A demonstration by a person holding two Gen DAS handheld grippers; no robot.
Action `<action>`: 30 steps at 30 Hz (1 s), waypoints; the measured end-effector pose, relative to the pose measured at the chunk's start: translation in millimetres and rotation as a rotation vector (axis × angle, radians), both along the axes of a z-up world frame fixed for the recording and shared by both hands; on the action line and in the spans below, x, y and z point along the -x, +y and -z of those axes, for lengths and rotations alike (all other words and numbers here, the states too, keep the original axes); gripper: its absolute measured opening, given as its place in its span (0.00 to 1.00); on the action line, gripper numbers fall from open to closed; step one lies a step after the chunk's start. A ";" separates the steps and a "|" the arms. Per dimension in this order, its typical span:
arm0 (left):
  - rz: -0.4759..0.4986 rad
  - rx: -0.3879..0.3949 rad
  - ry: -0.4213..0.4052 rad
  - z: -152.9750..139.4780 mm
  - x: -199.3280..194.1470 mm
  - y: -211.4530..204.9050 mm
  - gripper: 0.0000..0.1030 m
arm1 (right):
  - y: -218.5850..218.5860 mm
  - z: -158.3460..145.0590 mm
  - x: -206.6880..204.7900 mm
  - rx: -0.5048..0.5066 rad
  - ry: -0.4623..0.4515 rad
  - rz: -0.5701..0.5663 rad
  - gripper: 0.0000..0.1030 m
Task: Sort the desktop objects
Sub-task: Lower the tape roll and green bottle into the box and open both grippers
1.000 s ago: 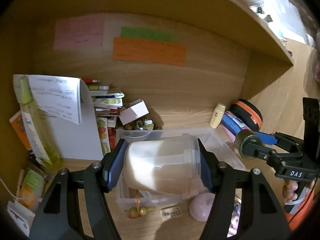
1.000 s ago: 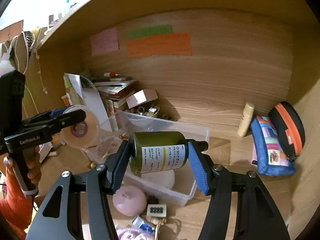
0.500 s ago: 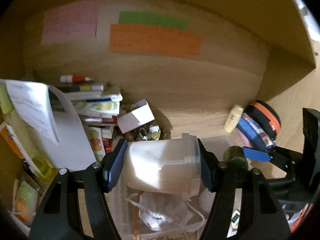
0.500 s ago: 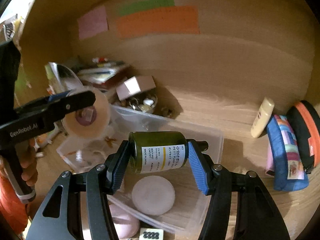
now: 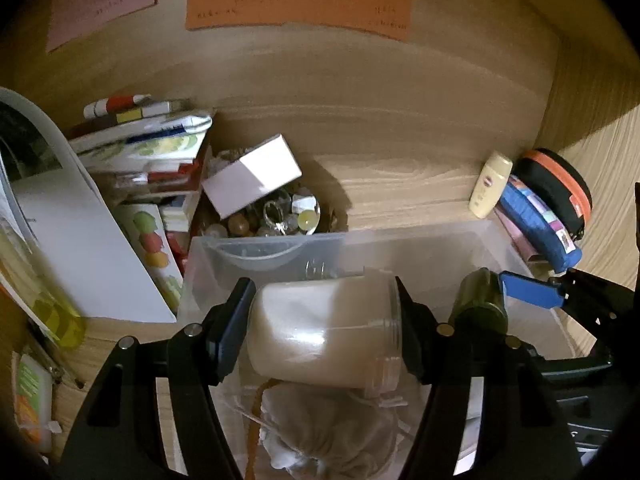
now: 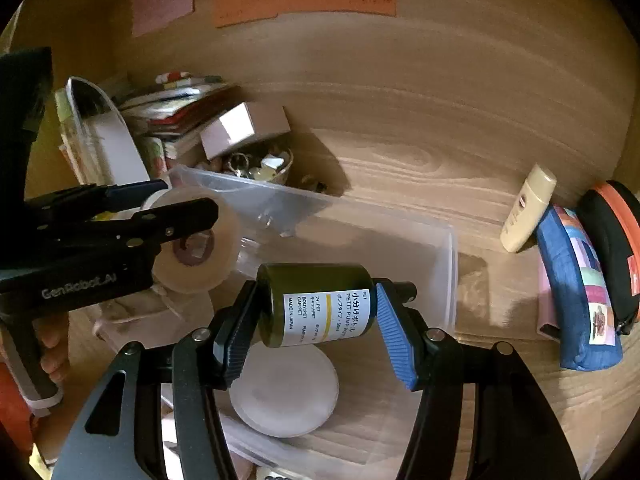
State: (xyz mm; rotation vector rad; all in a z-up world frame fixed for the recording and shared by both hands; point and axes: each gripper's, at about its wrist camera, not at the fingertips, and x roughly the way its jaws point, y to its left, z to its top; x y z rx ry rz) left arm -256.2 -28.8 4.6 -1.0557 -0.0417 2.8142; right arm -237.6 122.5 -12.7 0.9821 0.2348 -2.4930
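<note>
My left gripper (image 5: 324,328) is shut on a cream-filled clear jar (image 5: 320,332), held sideways above the clear plastic bin (image 5: 400,236). The jar also shows in the right wrist view (image 6: 196,248). My right gripper (image 6: 316,316) is shut on a dark green pump bottle (image 6: 316,308) with a white label, held sideways over the bin (image 6: 448,248). The bottle shows in the left wrist view (image 5: 480,300) too. In the bin lie a white drawstring pouch (image 5: 332,432) and a round white pad (image 6: 288,392).
Behind the bin stand a bowl of trinkets (image 5: 280,216), a small white box (image 5: 252,176), stacked books (image 5: 148,148) and a white folder (image 5: 80,248). At the right lie a cream tube (image 6: 528,208), a blue patterned pouch (image 6: 580,292) and a black-orange case (image 6: 616,240). Wooden walls enclose the shelf.
Both grippers have moved forward and down over the bin, still holding the jar and the bottle. The shelf's back wall looks closer.
</note>
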 end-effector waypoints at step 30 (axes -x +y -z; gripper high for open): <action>0.042 -0.012 -0.030 12.5 -3.4 4.1 0.64 | -2.4 9.1 2.0 -0.027 -0.010 -0.005 0.58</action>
